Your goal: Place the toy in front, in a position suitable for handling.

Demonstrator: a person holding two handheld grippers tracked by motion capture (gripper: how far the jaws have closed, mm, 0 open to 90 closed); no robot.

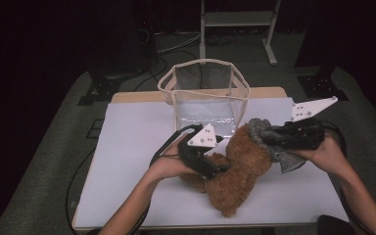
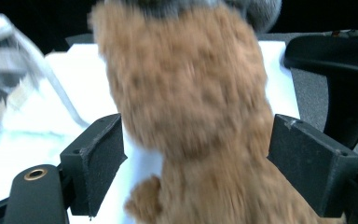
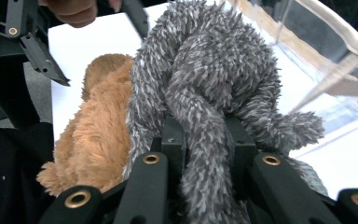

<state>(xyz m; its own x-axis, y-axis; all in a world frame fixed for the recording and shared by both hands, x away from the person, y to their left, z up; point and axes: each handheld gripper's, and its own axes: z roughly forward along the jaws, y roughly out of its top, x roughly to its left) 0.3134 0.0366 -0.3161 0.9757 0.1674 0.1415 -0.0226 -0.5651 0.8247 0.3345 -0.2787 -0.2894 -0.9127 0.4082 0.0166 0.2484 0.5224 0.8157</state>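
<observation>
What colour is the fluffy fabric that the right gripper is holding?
The shaggy plush fabric is grey with whitish fibre tips, seen best in the right gripper view, pinched by the right gripper.

Right tongs clamped on grey plush beside brown plush

The right tongs rise from the bottom edge with their two black jaws pressed close on a strand of the grey shaggy plush, which bunches up above them and hangs over to the right in a curled end. Just left of it, touching it, lies the brown plush toy on the white table. At the upper left the other tongs show as dark linkage, with fingers of a hand above them at the top edge. At the upper right stands a clear-walled basket with a cream rim.
</observation>
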